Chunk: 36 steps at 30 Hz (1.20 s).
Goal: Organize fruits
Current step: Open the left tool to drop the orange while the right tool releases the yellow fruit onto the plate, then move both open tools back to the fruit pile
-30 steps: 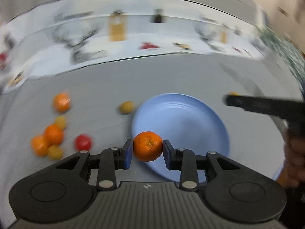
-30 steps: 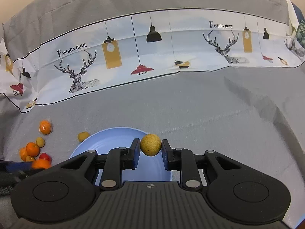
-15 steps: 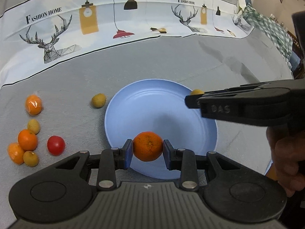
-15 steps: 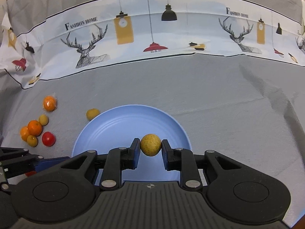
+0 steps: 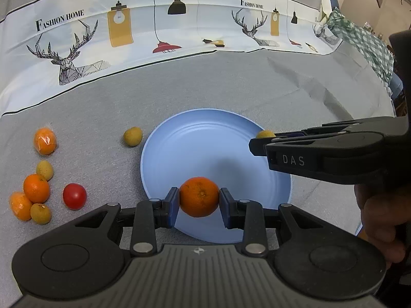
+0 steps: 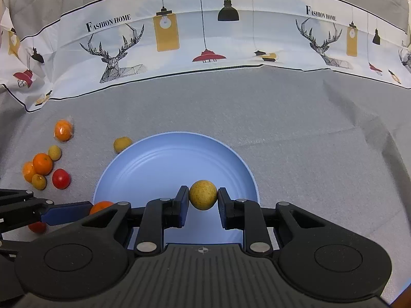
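Note:
My left gripper [image 5: 199, 200] is shut on an orange mandarin [image 5: 199, 196], held over the near rim of the blue plate [image 5: 205, 143]. My right gripper [image 6: 203, 200] is shut on a small yellow round fruit [image 6: 203, 194], over the near right part of the same plate [image 6: 159, 164]. In the left wrist view the right gripper [image 5: 267, 141] reaches in from the right with the yellow fruit [image 5: 265, 134] at its tip. In the right wrist view the left gripper's blue pad [image 6: 64, 211] and the mandarin [image 6: 101, 206] show at lower left. Nothing lies on the plate.
Left of the plate on the grey cloth lie a wrapped orange [image 5: 45, 141], a yellow fruit [image 5: 132, 136], several mandarins and yellow fruits [image 5: 36, 188] and a red tomato [image 5: 74, 196]. A printed white cloth [image 5: 179, 33] rises behind. A hand [image 5: 382, 220] holds the right gripper.
Both grippers have come closer over the plate, which now sits nearer and more central in both views. The right gripper has moved further in from the right. Both grips are unchanged.

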### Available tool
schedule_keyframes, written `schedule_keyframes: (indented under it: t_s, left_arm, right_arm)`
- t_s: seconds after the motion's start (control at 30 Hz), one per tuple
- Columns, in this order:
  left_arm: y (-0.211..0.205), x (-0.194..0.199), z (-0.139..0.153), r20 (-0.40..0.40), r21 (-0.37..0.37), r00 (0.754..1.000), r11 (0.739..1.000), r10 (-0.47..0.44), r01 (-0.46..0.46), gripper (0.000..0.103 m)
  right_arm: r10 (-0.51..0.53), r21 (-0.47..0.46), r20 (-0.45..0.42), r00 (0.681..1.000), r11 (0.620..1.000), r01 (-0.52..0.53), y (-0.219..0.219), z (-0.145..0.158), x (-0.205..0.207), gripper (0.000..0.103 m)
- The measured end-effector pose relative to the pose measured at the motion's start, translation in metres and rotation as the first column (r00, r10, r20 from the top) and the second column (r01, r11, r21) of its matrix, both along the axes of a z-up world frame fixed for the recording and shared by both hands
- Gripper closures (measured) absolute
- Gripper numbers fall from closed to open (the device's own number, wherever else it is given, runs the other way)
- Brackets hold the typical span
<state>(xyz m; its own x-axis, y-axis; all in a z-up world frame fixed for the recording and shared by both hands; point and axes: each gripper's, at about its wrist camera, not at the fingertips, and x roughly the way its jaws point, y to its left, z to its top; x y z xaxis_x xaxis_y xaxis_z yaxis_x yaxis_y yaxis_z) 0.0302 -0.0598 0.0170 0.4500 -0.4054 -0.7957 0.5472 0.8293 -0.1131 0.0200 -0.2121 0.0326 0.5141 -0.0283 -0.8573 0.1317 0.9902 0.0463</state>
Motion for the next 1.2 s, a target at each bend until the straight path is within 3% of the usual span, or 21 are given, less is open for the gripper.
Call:
schedule_keyframes:
  t_s: [0.13,0.27,0.6,1.2]
  left_arm:
    - [0.0011,0.0018,0.0002,-0.002,-0.008,1.0,1.0,0.008,-0.008,0.064]
    - [0.0036,0.0039,0.0012,-0.001,-0.018,1.0,0.999,0.029,-0.029,0.064]
    - [0.0094,0.0073,0.0033,0.0,-0.021,0.997,0.997,0.073,-0.073,0.064]
    - [0.0082,0.0066,0.0038,0.007,-0.017,0.998,0.997,0.07,-0.07,0.066]
  right_arm:
    - [-0.005,0.004,0.0,1.0,1.0,0.005,-0.0005,0.0,0.0004,0.077]
    - [-0.016,-0.003,0.002,1.0,1.0,0.016,-0.0012,0.0009,0.0007,0.064]
    - [-0.046,-0.009,0.01,0.999,0.999,0.046,-0.0055,0.0023,0.0003,0.063]
    - [-0.06,-0.027,0.024,0.998,0.998,0.061,-0.005,0.004,0.0007,0.063]
